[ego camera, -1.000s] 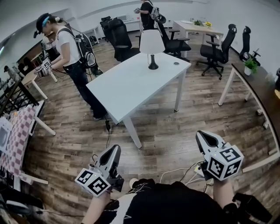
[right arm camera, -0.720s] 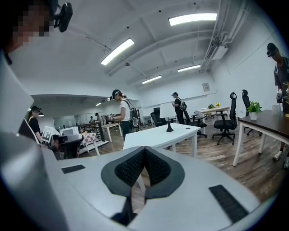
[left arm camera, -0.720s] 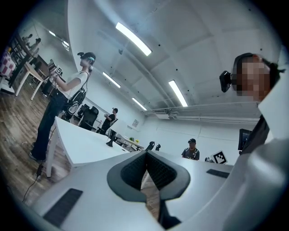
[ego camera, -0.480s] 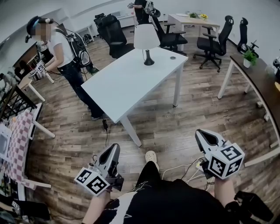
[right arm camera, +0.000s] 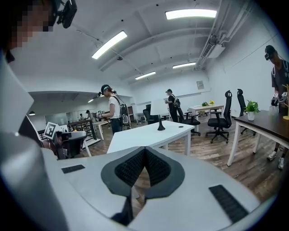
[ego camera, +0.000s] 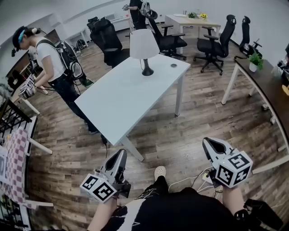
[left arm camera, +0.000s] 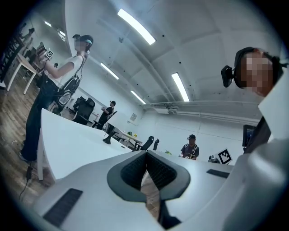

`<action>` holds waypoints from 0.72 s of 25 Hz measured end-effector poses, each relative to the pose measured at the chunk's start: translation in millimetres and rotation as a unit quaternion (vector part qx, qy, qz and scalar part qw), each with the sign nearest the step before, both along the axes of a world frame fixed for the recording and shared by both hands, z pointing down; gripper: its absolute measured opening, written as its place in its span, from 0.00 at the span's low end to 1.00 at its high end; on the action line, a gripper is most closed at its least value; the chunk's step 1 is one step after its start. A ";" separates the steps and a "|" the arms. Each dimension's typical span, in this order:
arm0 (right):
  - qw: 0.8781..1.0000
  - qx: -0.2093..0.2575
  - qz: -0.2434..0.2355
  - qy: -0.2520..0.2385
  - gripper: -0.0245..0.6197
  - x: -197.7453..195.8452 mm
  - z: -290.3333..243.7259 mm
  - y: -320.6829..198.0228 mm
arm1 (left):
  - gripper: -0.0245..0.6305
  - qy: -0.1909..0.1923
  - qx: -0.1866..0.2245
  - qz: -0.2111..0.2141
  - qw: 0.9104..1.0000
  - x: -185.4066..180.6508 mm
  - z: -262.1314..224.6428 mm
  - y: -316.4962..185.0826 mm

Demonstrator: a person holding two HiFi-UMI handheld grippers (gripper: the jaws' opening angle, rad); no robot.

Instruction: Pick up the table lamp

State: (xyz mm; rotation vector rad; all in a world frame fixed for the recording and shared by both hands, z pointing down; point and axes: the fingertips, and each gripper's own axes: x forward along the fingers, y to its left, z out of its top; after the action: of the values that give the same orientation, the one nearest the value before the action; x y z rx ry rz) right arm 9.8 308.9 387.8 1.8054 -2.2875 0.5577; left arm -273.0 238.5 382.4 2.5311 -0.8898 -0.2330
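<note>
The table lamp (ego camera: pixel 144 45) has a white shade on a thin black stem with a black base. It stands upright near the far end of the white table (ego camera: pixel 117 101). Both grippers hang low over the wooden floor, well short of the table's near corner. My left gripper (ego camera: pixel 121 155) is shut and holds nothing. My right gripper (ego camera: pixel 210 143) is shut and empty too. In the left gripper view the lamp (left arm camera: pixel 108 136) shows small beyond the table top (left arm camera: pixel 67 144), past my left gripper (left arm camera: pixel 146 155). In the right gripper view the lamp (right arm camera: pixel 160 124) stands on the table (right arm camera: pixel 144 134), far ahead of my right gripper (right arm camera: pixel 145 151).
A person with a backpack (ego camera: pixel 52 63) stands at the table's left side. Another person (ego camera: pixel 135 9) is at the back. Black office chairs (ego camera: pixel 106 38) (ego camera: pixel 212 43) ring the far end. A dark desk (ego camera: pixel 266 90) with a plant runs along the right. Cables (ego camera: pixel 189 180) lie on the floor.
The table and lamp have come nearer and shifted left and down in the head view as I walk toward them. Both grippers stay shut and low.
</note>
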 end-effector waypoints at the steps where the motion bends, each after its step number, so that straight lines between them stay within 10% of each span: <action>1: 1.000 -0.002 0.002 0.000 0.06 3.0 -0.3 -10.0 | 0.06 0.001 0.002 0.003 1.000 5.4 -2.4 -12.8; 18: 1.000 0.018 0.004 -0.009 0.06 25.7 -23.4 -188.4 | 0.06 0.001 0.012 0.023 1.000 33.8 -28.5 -201.3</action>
State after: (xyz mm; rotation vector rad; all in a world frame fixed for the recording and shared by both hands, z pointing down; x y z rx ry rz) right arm 35.6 120.5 364.4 1.8344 -2.3168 0.5395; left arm -239.2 37.3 353.9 2.5688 -0.8319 -0.2333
